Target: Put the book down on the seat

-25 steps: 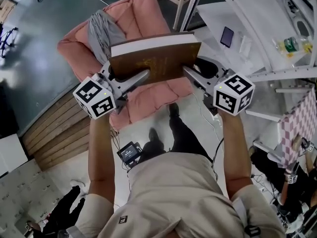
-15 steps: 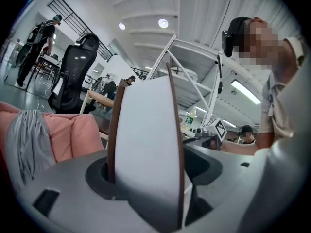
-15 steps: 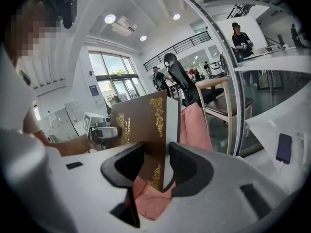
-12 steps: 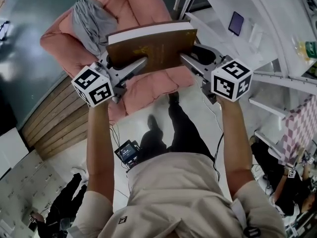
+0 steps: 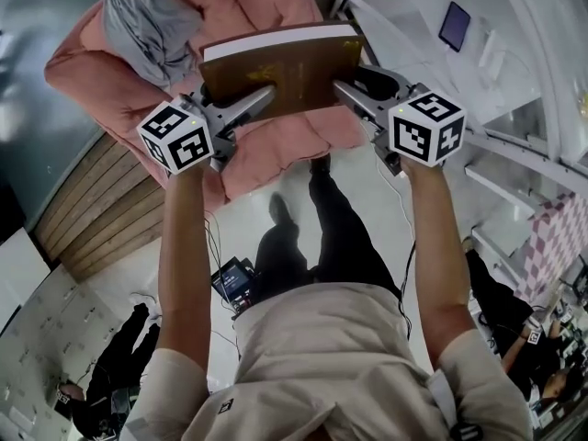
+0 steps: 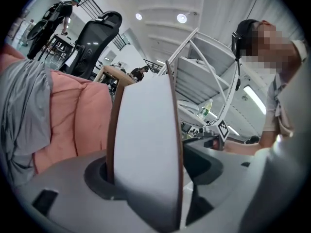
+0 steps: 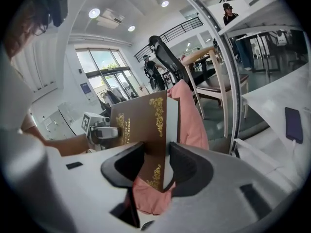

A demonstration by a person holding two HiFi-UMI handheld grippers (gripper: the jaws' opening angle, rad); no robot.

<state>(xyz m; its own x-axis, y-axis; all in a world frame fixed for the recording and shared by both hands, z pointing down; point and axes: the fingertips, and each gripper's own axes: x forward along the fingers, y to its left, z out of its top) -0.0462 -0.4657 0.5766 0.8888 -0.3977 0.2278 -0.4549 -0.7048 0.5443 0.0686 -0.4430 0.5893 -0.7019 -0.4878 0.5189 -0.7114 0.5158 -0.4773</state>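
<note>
Book (image 5: 280, 67) is hanging over the pink seat (image 5: 266, 154), cover up, long axis running from left tool (image 5: 262, 97) to right tool (image 5: 344, 90), white page edge facing away from the person. Both tools are clamping its short ends. Grey cloth (image 5: 147, 21) is lying on the seat beyond the left tool; white rack (image 5: 514, 81) is standing beside the right tool.

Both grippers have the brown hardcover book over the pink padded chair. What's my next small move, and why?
Probably lower the brown hardcover book level onto the bare pink seat cushion before opening any jaw. The left gripper and right gripper each clamp one end, the book seems not yet resting, and the grey cloth lies off to one side.
</note>
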